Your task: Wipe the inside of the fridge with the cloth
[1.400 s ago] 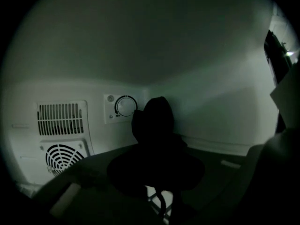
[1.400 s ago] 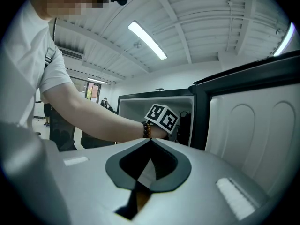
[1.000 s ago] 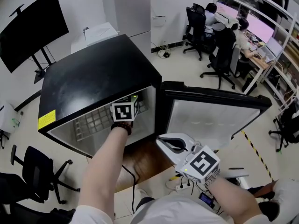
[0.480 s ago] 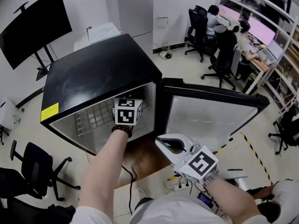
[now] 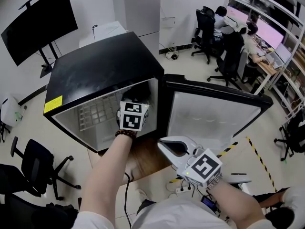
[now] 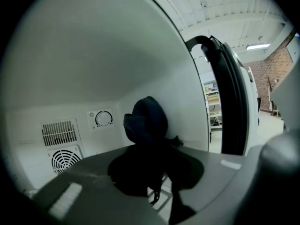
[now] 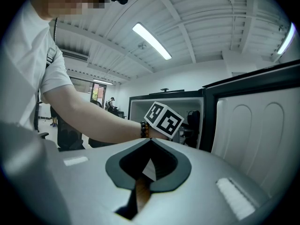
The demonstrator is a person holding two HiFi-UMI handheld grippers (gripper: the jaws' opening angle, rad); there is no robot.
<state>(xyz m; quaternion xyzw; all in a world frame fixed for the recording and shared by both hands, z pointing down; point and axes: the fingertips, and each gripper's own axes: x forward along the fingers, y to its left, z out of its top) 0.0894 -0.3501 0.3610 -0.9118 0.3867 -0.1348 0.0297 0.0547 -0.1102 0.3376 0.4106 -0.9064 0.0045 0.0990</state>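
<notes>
Left tongs [image 6: 149, 170] pinch a crumpled dark cloth [image 6: 146, 118], mid-frame, inside the boxy black fridge [image 5: 100, 75] by its smooth white wall. Right tongs [image 7: 148, 153], pressed together and empty, sit lower centre.

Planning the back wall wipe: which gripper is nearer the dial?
Left. The left gripper is inside the fridge, holding the cloth near the dial; the right gripper hangs outside, by the open door.

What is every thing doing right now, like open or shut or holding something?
Black mini fridge: its door swung wide open.
Dark cloth: bunched up, gripped inside the fridge.
Left gripper: shut on the cloth.
Right gripper: shut, empty, outside the fridge.
</notes>
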